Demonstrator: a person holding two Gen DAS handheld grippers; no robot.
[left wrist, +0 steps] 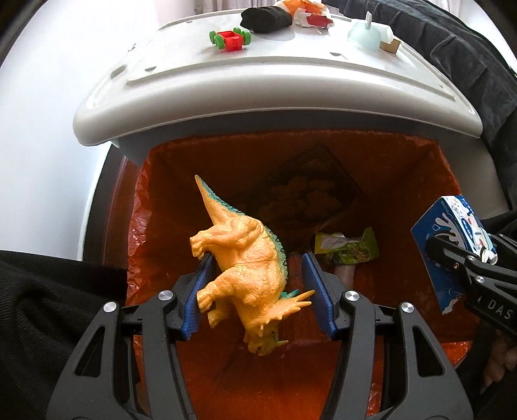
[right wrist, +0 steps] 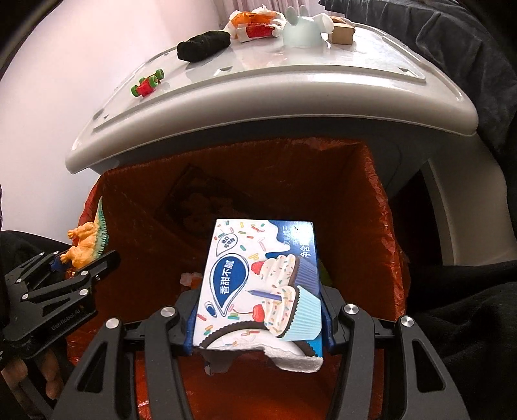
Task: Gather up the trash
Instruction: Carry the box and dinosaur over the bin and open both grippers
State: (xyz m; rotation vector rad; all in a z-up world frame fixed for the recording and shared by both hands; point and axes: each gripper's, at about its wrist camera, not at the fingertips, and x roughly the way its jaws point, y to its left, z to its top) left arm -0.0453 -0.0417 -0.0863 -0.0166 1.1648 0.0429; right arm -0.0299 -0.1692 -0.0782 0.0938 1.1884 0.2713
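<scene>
An orange toy dinosaur (left wrist: 245,268) hangs head down between the jaws of my left gripper (left wrist: 258,284), over a bin lined with an orange bag (left wrist: 404,181). The jaws stand wide; the dinosaur rests against the left pad (left wrist: 197,290), and there is a gap to the right pad (left wrist: 318,290). It also shows in the right wrist view (right wrist: 85,240). My right gripper (right wrist: 258,310) is shut on a torn blue-and-white cupcake-print box (right wrist: 258,284), held over the same bin; the box also shows in the left wrist view (left wrist: 452,239).
In the bin lie a dark tray (left wrist: 310,190) and a green wrapper (left wrist: 349,248). On the white table (left wrist: 274,84) behind the bin: a red toy car (left wrist: 230,38), a black roll (left wrist: 266,17), crumpled wrappers (right wrist: 255,22), a pale green object (left wrist: 365,34), and a small brown box (right wrist: 342,32).
</scene>
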